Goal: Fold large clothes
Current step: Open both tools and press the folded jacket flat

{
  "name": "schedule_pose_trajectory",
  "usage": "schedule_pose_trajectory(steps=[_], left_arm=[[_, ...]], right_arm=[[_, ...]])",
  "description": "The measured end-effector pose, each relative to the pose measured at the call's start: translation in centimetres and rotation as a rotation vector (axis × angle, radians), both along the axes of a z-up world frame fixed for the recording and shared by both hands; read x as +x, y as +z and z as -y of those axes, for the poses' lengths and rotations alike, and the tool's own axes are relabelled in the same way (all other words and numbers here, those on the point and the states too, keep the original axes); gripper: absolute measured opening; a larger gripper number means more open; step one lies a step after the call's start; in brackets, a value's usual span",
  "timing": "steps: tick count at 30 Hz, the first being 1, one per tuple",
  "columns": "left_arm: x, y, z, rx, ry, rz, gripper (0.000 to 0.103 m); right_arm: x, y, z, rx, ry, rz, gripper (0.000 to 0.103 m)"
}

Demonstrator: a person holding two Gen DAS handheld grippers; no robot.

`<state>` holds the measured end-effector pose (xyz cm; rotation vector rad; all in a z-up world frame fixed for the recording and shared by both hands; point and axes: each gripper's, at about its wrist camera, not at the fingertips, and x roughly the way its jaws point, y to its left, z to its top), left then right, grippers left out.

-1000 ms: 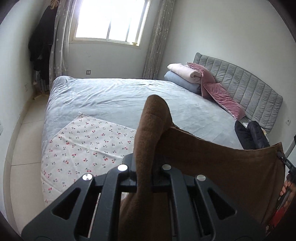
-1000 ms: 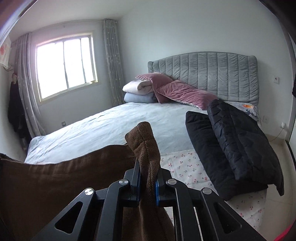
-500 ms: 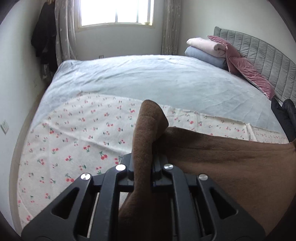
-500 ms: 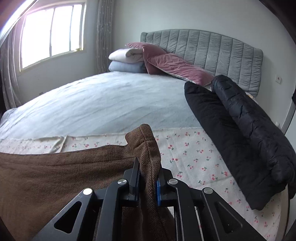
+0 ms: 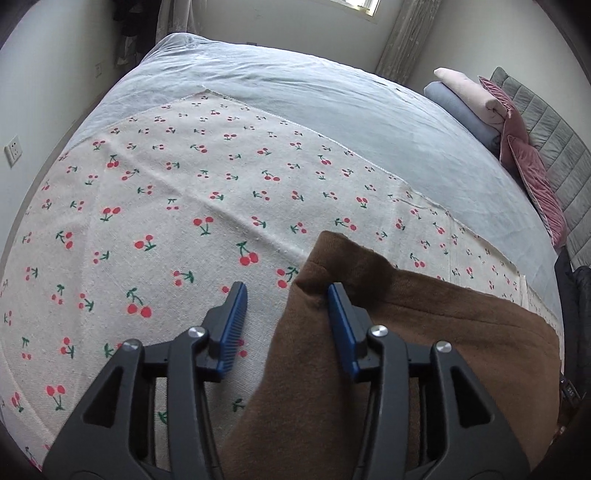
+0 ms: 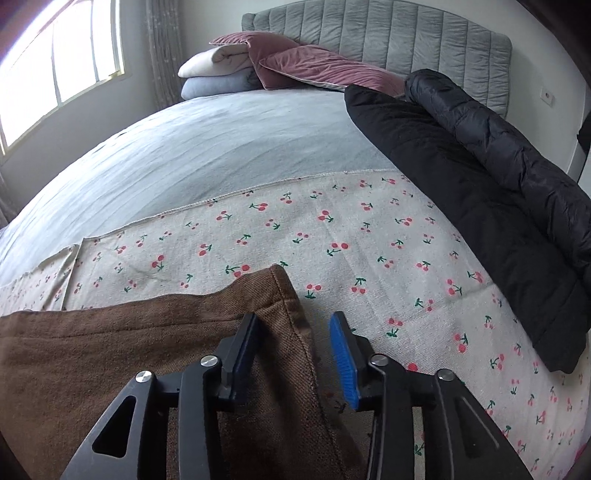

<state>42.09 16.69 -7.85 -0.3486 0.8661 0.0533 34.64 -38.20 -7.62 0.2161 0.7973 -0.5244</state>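
Note:
A brown garment [image 5: 424, 332] lies on a cherry-print cloth [image 5: 166, 206] spread over the bed. My left gripper [image 5: 286, 291] is open; the garment's left corner rests against the right finger, free of the left one. In the right wrist view the brown garment [image 6: 129, 350] spreads to the left. My right gripper [image 6: 295, 321] is open; the garment's right corner lies between the fingers, touching the left one.
A black puffer jacket [image 6: 480, 166] lies on the bed at the right. Folded blankets [image 6: 214, 70] and pink pillows [image 6: 325, 66] sit by the grey headboard [image 6: 388, 29]. The grey sheet [image 5: 332, 103] covers the far bed. A window [image 6: 55, 66] is at the left.
Both grippers came down onto the bed with the brown garment and opened, letting go of its two corners. The garment now lies on the cherry-print cloth.

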Motion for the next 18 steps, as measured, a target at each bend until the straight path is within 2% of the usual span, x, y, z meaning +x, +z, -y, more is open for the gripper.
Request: schedule_pose_trajectory(steps=[2, 4, 6, 7, 9, 10, 11, 14, 16, 18], left_arm=[[-0.2, 0.7, 0.1, 0.005, 0.003, -0.005, 0.055], [-0.8, 2.1, 0.0, 0.013, 0.011, 0.024, 0.057], [-2.1, 4.4, 0.7, 0.026, 0.004, 0.099, 0.074], [-2.5, 5.3, 1.1, 0.032, 0.003, 0.13, 0.078], [-3.5, 7.1, 3.0, 0.038, -0.032, 0.182, 0.082], [-3.7, 7.7, 4.3, 0.037, -0.06, 0.186, 0.084], [-3.9, 7.9, 6.0, 0.026, -0.097, 0.172, 0.086], [-3.7, 6.8, 11.3, -0.035, -0.24, 0.083, 0.087], [-3.8, 5.5, 13.9, -0.003, -0.288, 0.044, 0.087], [-3.3, 3.9, 14.6, 0.05, -0.306, 0.014, 0.088]], right_arm=[[-0.2, 0.3, 0.1, 0.009, 0.001, -0.009, 0.054], [-0.5, 1.3, -0.2, 0.009, 0.018, -0.011, 0.056], [-1.2, 2.9, -1.2, -0.007, 0.047, 0.019, 0.058], [-1.5, 3.7, -1.9, -0.013, 0.068, 0.039, 0.059], [-2.2, 5.7, -4.3, -0.025, 0.128, 0.089, 0.073], [-2.3, 6.6, -5.9, -0.03, 0.16, 0.106, 0.077], [-2.1, 7.1, -7.4, -0.03, 0.19, 0.114, 0.082], [-0.2, 7.4, -12.9, 0.035, 0.324, 0.093, 0.084], [1.1, 6.4, -16.6, 0.08, 0.423, 0.056, 0.084], [2.1, 4.7, -18.5, 0.068, 0.454, 0.007, 0.084]])
